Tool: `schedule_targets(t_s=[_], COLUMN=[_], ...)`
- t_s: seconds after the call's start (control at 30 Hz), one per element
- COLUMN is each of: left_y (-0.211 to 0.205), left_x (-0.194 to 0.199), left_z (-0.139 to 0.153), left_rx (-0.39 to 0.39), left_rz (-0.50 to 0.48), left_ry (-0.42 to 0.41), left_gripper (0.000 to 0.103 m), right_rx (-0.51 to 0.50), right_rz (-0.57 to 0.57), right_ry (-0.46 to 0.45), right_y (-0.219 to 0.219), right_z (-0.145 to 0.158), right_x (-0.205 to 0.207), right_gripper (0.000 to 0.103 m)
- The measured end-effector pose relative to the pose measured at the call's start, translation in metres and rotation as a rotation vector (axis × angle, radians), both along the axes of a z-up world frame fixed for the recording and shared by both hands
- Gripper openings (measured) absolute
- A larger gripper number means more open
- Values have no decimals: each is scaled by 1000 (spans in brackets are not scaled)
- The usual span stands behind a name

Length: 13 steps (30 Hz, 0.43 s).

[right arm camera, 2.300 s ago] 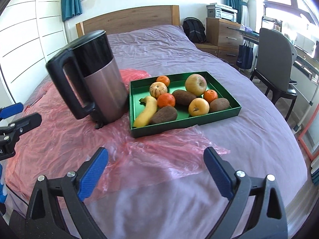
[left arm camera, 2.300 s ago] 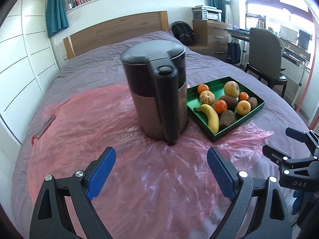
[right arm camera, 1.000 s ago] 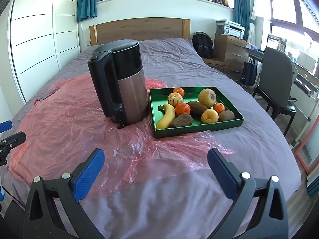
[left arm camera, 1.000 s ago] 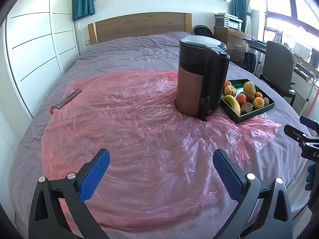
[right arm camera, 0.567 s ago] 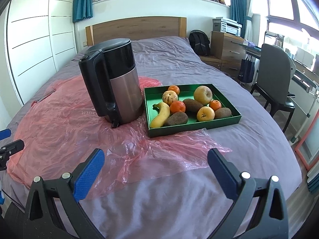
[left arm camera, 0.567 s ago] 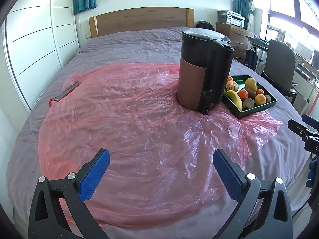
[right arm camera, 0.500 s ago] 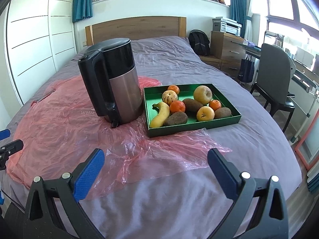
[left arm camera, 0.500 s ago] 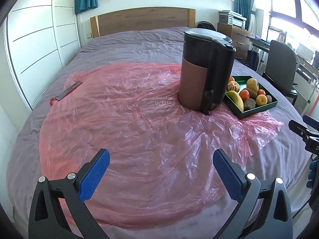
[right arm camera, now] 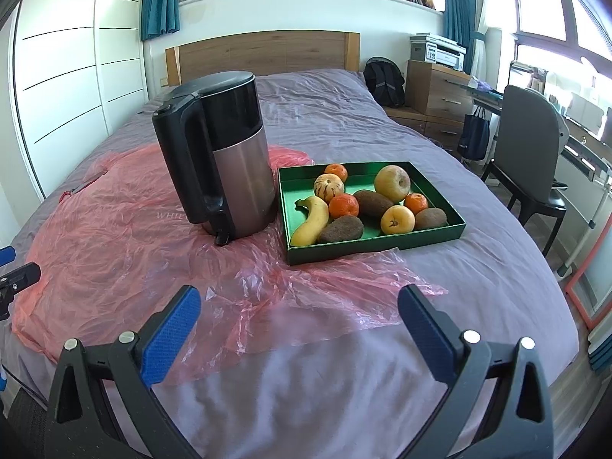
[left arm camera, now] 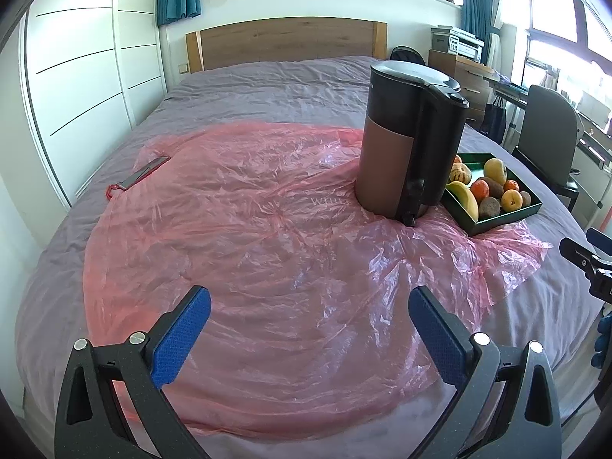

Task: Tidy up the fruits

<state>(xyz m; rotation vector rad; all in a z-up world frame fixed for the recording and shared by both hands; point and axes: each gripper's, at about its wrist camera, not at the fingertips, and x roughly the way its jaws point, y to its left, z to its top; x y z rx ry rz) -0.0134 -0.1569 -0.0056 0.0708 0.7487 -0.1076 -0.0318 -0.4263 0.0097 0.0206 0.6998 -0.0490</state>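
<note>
A green tray on the bed holds several fruits: a banana, oranges, an apple, a yellow fruit, brown kiwis and a striped small gourd. The tray also shows in the left wrist view. My right gripper is open and empty, well short of the tray. My left gripper is open and empty over the pink plastic sheet.
A black and steel kettle stands just left of the tray on the pink sheet; it hides part of the tray in the left wrist view. A small flat object lies at the sheet's far left. A chair and drawers stand right of the bed.
Both grippers have pulled back from the kettle and tray, which look smaller than 2.3 s ago. In the last half second they barely moved. Both stay open.
</note>
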Motion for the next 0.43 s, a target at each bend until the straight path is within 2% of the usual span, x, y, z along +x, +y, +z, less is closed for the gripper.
schedule_targets(t_s=[0.43], left_y=[2], left_x=[0], left_z=[0], left_rx=[-4], left_rz=[7], left_ry=[-4], left_gripper=[102], right_rx=[-1], right_rz=[0], right_ry=[5], right_y=[1], right_z=[-2], right_x=[1], right_gripper=[103])
